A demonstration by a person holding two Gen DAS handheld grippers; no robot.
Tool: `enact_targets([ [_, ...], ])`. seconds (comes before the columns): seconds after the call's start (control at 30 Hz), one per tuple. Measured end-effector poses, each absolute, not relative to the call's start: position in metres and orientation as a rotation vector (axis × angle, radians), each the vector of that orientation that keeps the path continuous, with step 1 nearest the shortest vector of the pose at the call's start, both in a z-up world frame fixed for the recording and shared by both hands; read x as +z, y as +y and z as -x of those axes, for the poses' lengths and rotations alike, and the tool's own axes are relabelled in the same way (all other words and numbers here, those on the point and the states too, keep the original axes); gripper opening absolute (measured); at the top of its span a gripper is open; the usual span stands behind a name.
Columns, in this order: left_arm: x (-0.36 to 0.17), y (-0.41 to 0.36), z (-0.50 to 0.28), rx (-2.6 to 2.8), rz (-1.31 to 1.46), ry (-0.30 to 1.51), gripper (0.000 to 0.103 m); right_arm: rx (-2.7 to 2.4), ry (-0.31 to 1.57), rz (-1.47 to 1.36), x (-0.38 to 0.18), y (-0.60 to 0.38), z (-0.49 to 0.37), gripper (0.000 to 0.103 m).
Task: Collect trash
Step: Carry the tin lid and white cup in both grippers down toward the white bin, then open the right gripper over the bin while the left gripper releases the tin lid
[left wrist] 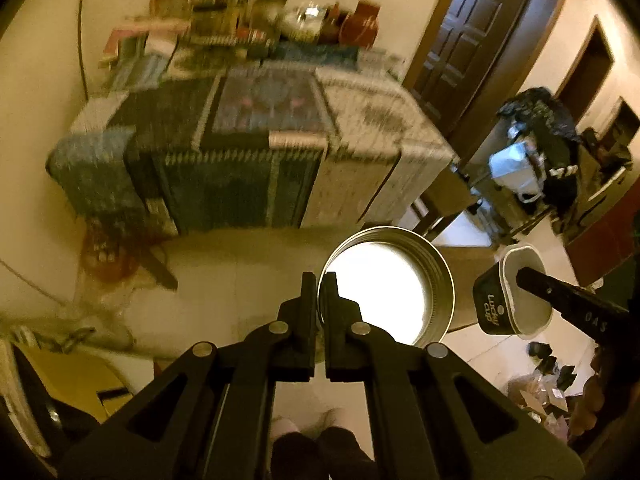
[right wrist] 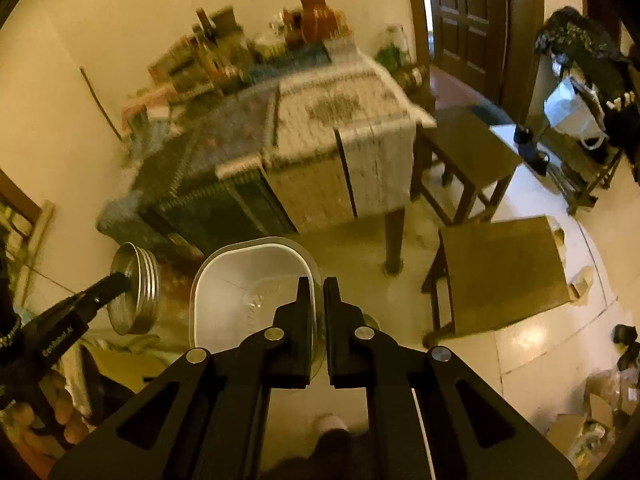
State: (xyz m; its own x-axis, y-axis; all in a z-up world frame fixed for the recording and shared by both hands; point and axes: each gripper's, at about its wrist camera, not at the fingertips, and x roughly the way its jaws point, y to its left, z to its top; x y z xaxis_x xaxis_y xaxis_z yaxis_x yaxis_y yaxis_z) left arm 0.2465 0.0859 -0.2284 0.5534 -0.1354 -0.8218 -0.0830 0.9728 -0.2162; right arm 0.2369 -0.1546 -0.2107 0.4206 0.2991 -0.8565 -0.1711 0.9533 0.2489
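Observation:
My left gripper (left wrist: 319, 280) is shut on the rim of a round metal tin (left wrist: 394, 280), held in the air with its open mouth toward the camera. From the right wrist the same metal tin (right wrist: 138, 292) shows at the left, pinched by the left gripper (right wrist: 124, 280). My right gripper (right wrist: 318, 284) is shut on the wall of a white plastic cup (right wrist: 248, 280) with a squarish mouth. In the left wrist view that cup (left wrist: 508, 292) shows a black label, with the right gripper (left wrist: 524, 274) reaching into it. Both items hang above the floor.
A table (left wrist: 240, 140) draped in patterned cloths stands ahead, with jars and bottles (left wrist: 280, 8) crowded at its back. Two wooden stools (right wrist: 504, 272) stand to the right of it. A dark door (right wrist: 464, 12), a cluttered rack (right wrist: 580, 112) and floor litter (right wrist: 592, 416) lie further right.

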Motion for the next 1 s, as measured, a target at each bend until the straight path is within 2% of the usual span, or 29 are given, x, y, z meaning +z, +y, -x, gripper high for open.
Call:
enact_targets([
  [0.43, -0.382, 0.088, -0.272, 0.086, 0.33, 1.103, 0.001, 0.407, 1.231, -0.067, -0.37, -0.136, -0.279, 0.005],
  [0.5, -0.403, 0.09, -0.275, 0.101, 0.334, 1.108, 0.001, 0.446, 1.266, -0.08, -0.399, -0.128, -0.285, 0.012],
  [0.53, -0.414, 0.091, -0.277, 0.105, 0.338, 1.112, 0.001, 0.452, 1.286, -0.083, -0.409, -0.126, -0.289, 0.028],
  [0.6, -0.436, 0.092, -0.281, 0.115, 0.346, 1.126, 0.001, 0.437, 1.325, -0.08, -0.439, -0.124, -0.292, 0.053],
  [0.8, -0.499, 0.082, -0.291, 0.117, 0.353, 1.192, 0.001, 0.408, 1.373, -0.066, -0.485, -0.138, -0.292, 0.054],
  [1.0, -0.556, 0.053, -0.308, 0.058, 0.369, 1.275, 0.001, 0.367, 1.389, -0.064, -0.503, -0.158, -0.296, 0.054],
])
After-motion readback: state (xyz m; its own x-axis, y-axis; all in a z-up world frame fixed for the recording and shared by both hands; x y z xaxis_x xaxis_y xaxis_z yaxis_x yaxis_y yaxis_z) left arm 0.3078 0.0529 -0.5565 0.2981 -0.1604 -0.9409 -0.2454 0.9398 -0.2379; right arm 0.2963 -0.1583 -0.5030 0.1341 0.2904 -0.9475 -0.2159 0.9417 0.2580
